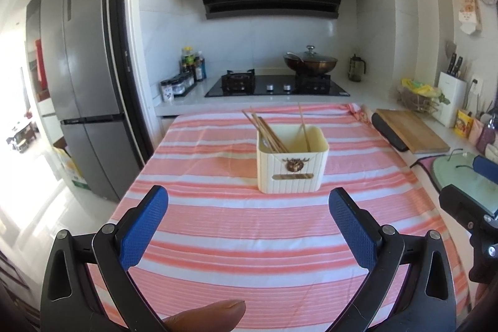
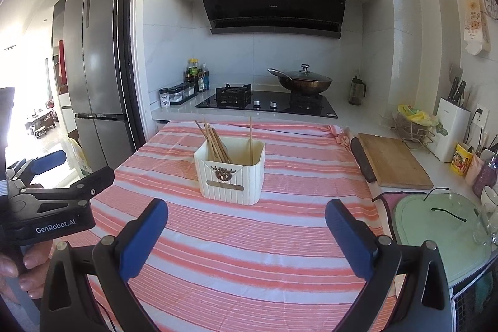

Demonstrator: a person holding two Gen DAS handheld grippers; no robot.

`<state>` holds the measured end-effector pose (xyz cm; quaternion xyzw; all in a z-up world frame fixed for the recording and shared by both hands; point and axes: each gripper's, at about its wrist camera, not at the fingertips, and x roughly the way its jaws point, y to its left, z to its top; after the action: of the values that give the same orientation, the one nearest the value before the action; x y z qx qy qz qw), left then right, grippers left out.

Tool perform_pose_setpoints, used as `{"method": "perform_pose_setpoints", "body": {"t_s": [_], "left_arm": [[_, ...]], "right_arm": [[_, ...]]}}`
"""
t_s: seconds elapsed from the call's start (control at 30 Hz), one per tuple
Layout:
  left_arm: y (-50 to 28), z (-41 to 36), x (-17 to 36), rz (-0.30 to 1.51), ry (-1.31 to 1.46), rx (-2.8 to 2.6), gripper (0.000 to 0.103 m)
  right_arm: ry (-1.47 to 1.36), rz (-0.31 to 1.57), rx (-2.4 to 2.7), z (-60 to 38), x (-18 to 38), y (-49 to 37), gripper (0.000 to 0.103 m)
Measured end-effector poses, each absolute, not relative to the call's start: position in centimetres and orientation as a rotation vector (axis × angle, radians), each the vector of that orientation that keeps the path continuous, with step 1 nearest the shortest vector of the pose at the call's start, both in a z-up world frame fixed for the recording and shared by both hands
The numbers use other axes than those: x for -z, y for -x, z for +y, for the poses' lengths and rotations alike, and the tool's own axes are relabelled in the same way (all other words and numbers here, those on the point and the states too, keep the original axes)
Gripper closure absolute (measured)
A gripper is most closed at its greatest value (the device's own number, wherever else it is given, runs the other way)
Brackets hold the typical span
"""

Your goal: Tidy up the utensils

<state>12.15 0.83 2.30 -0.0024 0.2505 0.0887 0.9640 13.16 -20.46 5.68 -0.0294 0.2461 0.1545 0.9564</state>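
Two pairs of tongs hang over the near end of the striped worktop (image 1: 218, 238), both spread wide apart with nothing between them: the left tongs (image 1: 249, 201) and the right tongs (image 2: 246, 213) each frame bare pink-and-white cloth. Straight ahead on the cloth stands the cream utensil holder (image 1: 292, 173), upright and well apart from both sets of blue pads. Inside it a bundle of wooden chopsticks (image 1: 264, 129) leans to the left-hand corner, while a single chopstick (image 1: 303, 126) stands nearly upright toward the right side. Open cloth runs on all sides of the holder, wider at its left than at its right. At the worktop's right edge lie a wooden cutting board (image 2: 392, 161) with a dark roll just beside it, and nearer, a pale green board (image 2: 442, 229). Beyond the far edge sits a stove (image 2: 267, 105) carrying a lidded wok (image 2: 302, 80). Past the left edge the floor drops away before a grey refrigerator (image 1: 84, 77).
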Motion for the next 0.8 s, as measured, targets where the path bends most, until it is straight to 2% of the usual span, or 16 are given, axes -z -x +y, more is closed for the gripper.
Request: {"method": "perform_pose_setpoints", "body": {"t_s": [0.8], "left_arm": [[-11.75, 1.34, -2.32, 0.519, 0.021, -0.204, 0.0]], "right_arm": [[0.056, 0.51, -0.349, -19.58, -5.62, -12.68, 0.0]]}}
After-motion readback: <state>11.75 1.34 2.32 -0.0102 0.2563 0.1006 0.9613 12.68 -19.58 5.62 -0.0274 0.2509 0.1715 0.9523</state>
